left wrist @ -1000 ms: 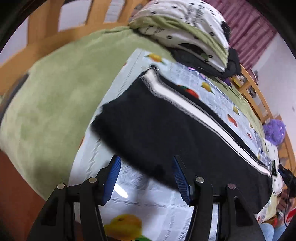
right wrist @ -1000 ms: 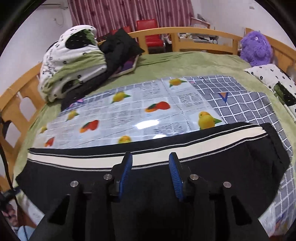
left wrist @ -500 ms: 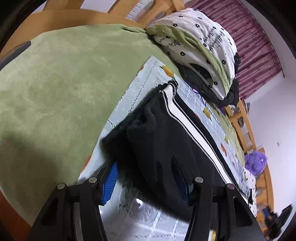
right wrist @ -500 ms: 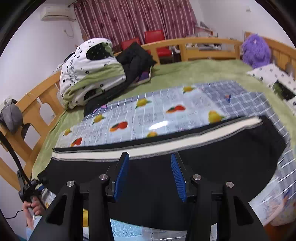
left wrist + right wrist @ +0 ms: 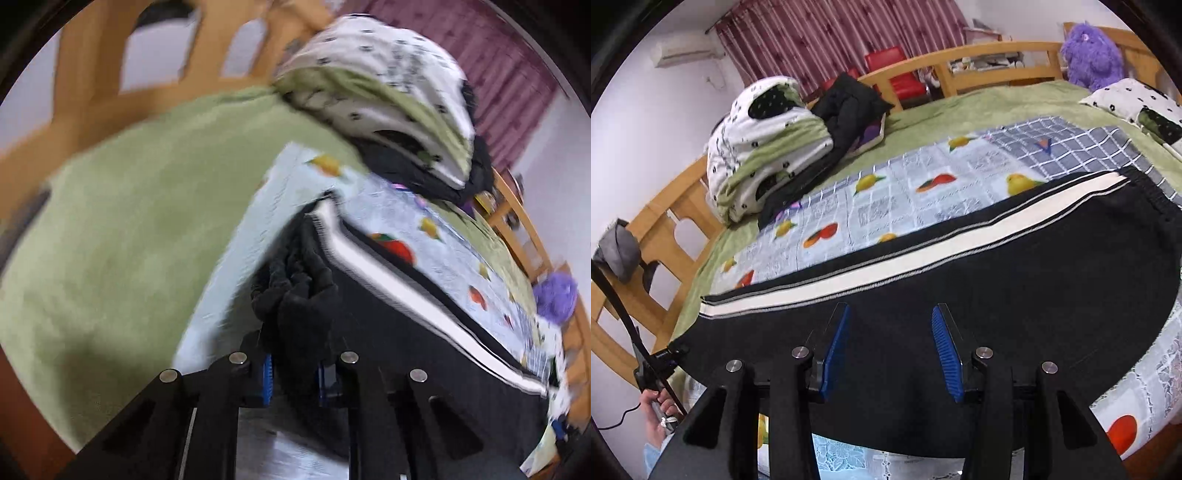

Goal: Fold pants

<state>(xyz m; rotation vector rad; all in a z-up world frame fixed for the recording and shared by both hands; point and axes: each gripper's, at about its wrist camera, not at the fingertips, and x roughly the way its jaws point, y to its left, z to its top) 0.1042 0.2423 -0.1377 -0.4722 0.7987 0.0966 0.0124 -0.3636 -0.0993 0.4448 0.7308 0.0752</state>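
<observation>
- Bedroom setup: a wooden-framed bed (image 5: 993, 51) with a green blanket (image 5: 122, 236) on top, and a fruit-print cloth (image 5: 886, 206) spread over that as the work surface.
- Dark red curtains (image 5: 820, 33) and a red chair (image 5: 897, 74) at the back, with an air conditioner (image 5: 683, 53) up on the wall.
- A folded white and green quilt (image 5: 764, 147) sits at the far side with a black jacket (image 5: 849, 103) next to it. Purple plush toy (image 5: 1089, 55) in the far corner, spotted pillow (image 5: 1137, 99) just beside it.
- The pants (image 5: 960, 295), black with a white side stripe, lie lengthwise across the fruit-print cloth.
- Big change from a second ago: the left gripper (image 5: 293, 380) was wide open over the leg end, now its jaws are closing and the blue pads are already pinched on a bunched-up wad of black fabric. That end has lifted off the cloth and is crumpled instead of flat.
- The left view is pretty blurry.
- The right gripper (image 5: 890, 354) hangs over the middle of the pants, jaws about half open with nothing between them, much as it was before.
- A hand (image 5: 659, 406) shows at the lower left corner of the right view.
</observation>
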